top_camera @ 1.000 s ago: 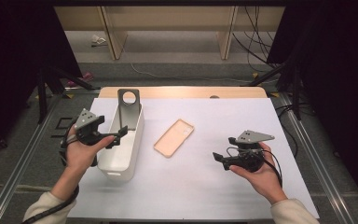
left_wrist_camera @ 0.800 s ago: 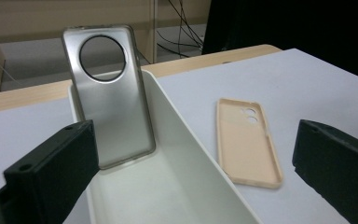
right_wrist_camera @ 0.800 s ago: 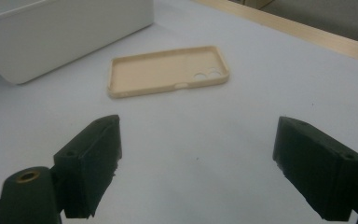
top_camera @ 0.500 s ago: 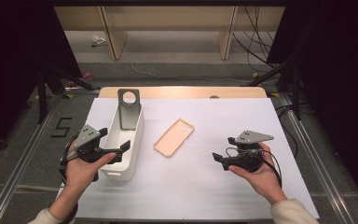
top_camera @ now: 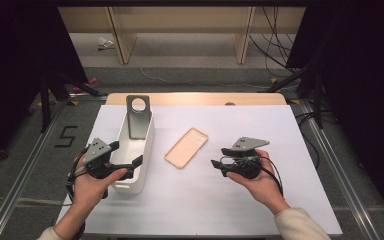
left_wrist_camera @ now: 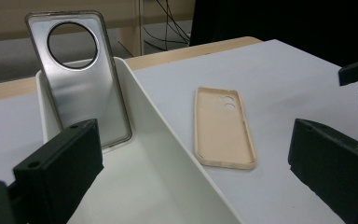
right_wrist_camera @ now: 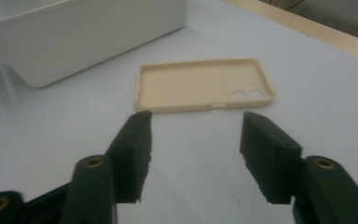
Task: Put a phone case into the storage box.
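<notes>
A beige phone case (top_camera: 186, 147) lies hollow side up on the white table cover, also seen in the left gripper view (left_wrist_camera: 223, 128) and the right gripper view (right_wrist_camera: 205, 86). My right gripper (top_camera: 219, 157) (right_wrist_camera: 196, 126) points at it from just short of its near edge. Its jaws have just been closing and stand partly open with nothing between them. A silvery case with a round hole (top_camera: 139, 117) (left_wrist_camera: 81, 79) leans upright at the far end of a white bin (top_camera: 147, 145). My left gripper (top_camera: 127, 152) (left_wrist_camera: 193, 154) is open at the bin's near end, with the bin's right wall between its jaws.
The white cover (top_camera: 260, 125) spreads over a wooden table (top_camera: 195, 98). Dark stands and cables (top_camera: 280, 45) sit beyond the far edge. A floor mark "5" (top_camera: 67, 136) lies to the left of the table.
My left gripper has drawn back toward the near end of the bin and sunk a little. My right gripper has slid left toward the beige case, and its jaws have narrowed.
</notes>
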A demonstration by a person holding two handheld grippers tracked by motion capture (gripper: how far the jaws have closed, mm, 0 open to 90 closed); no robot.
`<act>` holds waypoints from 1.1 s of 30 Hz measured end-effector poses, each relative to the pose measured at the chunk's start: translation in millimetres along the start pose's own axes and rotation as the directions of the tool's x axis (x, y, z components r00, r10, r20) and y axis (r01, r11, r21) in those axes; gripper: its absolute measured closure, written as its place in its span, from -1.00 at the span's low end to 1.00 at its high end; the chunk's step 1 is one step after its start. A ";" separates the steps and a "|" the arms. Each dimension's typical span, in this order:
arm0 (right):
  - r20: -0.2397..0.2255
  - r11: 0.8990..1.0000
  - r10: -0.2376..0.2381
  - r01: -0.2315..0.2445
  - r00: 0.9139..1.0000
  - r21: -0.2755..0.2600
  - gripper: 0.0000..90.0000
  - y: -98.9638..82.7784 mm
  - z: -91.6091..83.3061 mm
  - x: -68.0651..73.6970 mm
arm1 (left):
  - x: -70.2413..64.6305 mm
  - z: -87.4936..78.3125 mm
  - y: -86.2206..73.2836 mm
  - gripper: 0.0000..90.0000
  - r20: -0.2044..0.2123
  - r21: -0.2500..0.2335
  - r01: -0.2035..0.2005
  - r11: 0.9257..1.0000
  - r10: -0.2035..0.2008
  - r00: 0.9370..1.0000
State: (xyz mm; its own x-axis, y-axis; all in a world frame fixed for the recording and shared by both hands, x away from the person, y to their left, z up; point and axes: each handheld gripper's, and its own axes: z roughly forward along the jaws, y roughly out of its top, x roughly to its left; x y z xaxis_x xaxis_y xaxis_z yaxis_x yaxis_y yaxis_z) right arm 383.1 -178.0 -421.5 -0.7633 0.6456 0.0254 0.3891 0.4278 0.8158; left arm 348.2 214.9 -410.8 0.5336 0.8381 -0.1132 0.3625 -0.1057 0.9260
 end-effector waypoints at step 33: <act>-0.035 0.961 -0.001 0.011 0.999 0.278 1.00 28.8 134.5 25.5 | 0.5 0.0 -1.1 -0.93 -0.008 0.006 0.007 1.000 -0.007 1.000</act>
State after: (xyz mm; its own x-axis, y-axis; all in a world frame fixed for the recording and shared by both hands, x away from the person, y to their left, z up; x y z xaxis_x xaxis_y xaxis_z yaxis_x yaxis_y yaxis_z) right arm 444.2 -64.2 -475.1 -0.7813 0.6225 0.0449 0.5088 0.5937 0.6234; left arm 348.1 215.5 -411.9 0.5251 0.8431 -0.1164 0.3706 -0.1034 0.9230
